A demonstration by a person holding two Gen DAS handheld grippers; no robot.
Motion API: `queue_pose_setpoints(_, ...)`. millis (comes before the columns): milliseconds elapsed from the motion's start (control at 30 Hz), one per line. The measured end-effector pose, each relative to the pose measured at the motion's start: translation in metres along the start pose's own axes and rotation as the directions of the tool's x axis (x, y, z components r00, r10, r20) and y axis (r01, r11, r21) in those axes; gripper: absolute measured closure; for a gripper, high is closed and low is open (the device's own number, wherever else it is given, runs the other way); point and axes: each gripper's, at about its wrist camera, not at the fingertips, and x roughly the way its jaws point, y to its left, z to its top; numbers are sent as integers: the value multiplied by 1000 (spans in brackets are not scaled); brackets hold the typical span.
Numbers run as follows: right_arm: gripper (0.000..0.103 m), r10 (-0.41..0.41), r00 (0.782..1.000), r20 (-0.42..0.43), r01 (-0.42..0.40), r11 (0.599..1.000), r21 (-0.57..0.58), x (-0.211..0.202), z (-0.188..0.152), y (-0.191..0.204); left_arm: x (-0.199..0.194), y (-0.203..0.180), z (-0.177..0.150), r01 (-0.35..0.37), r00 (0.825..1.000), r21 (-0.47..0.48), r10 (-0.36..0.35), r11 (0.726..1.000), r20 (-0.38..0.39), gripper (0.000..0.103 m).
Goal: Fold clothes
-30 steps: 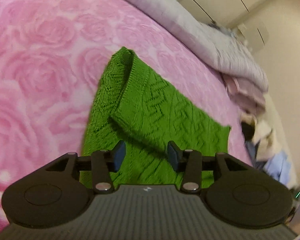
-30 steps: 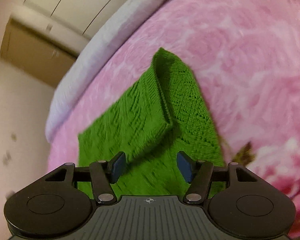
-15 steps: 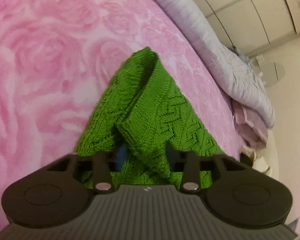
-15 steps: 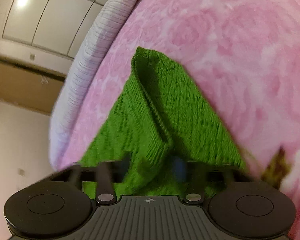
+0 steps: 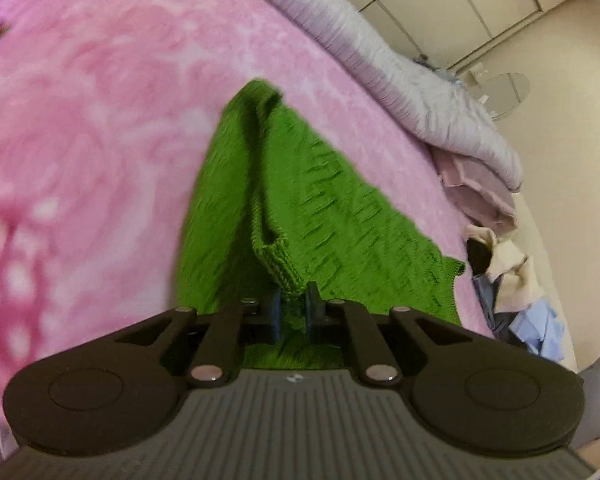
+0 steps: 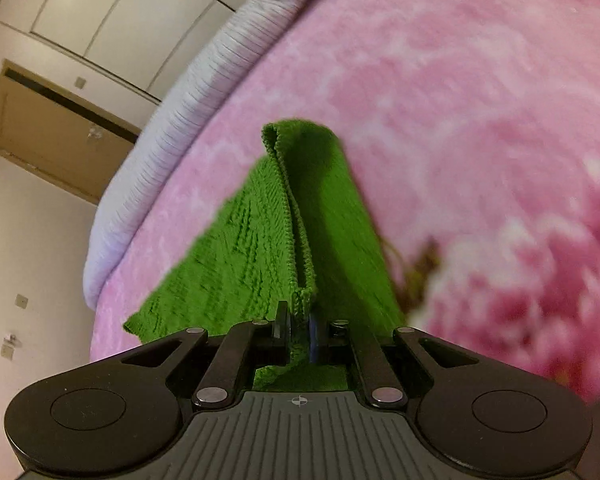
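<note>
A green knitted garment point(image 5: 332, 208) lies on the pink rose-patterned blanket point(image 5: 100, 120), partly folded over itself. My left gripper point(image 5: 292, 300) is shut on a near corner of its upper layer and lifts it off the lower layer. In the right wrist view the same green garment point(image 6: 240, 248) runs away from me, and my right gripper point(image 6: 299, 316) is shut on the other near corner of the raised edge. The fold ridge stretches between both grippers and the far end.
A grey ribbed duvet point(image 5: 400, 80) lies along the far edge of the bed, also in the right wrist view point(image 6: 188, 120). A pile of loose clothes point(image 5: 512, 280) sits at the bed's right side. White wardrobe doors point(image 6: 100, 12) stand behind.
Both grippers went from open above the garment to shut on its near edge. The upper layer has been lifted into a raised ridge.
</note>
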Motion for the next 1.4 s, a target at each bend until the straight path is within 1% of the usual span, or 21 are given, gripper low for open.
queue_pose_setpoints(33,97,-2,1000,-2,2,1000,6,-4,-5,-2,-3,0,-3,-2,1000,0,2,1000,1,95)
queue_pose_setpoints(200,97,40,999,18,-40,999,-28,-25,-13,6,-15,2,-17,-13,1000,-3,13,1000,5,95)
queue_pose_setpoints(400,97,18,1000,-14,-18,1000,23,-26,-28,-10,-29,4,-32,-27,1000,-5,27,1000,10,95)
queue_pose_setpoints(667,97,26,999,-25,-26,1000,8,-27,-31,-10,-30,6,-38,-47,999,7,47,999,9,95)
queue_pose_setpoints(967,97,-37,999,-37,36,999,-31,-20,-38,-14,-28,6,-47,-75,997,27,75,997,3,95)
queue_pose_setpoints(1167,97,-55,998,-38,52,996,-74,-21,-40,-9,-30,9,-48,-76,997,21,76,997,8,95)
queue_pose_setpoints(1200,97,-56,998,-38,53,996,-76,-20,-41,-9,-29,9,-48,-83,997,23,83,996,6,95)
queue_pose_setpoints(1300,96,-78,996,-38,74,994,-85,-16,-43,-11,-21,8,-49,-121,992,43,122,992,-32,93)
queue_pose_setpoints(1367,95,-109,993,-41,102,985,-140,-17,-43,-4,-26,1,-46,-147,987,80,152,986,-50,92)
queue_pose_setpoints(1400,91,-128,991,-39,120,978,-170,-18,-43,1,-31,-4,-43,-166,983,104,173,981,-61,92)
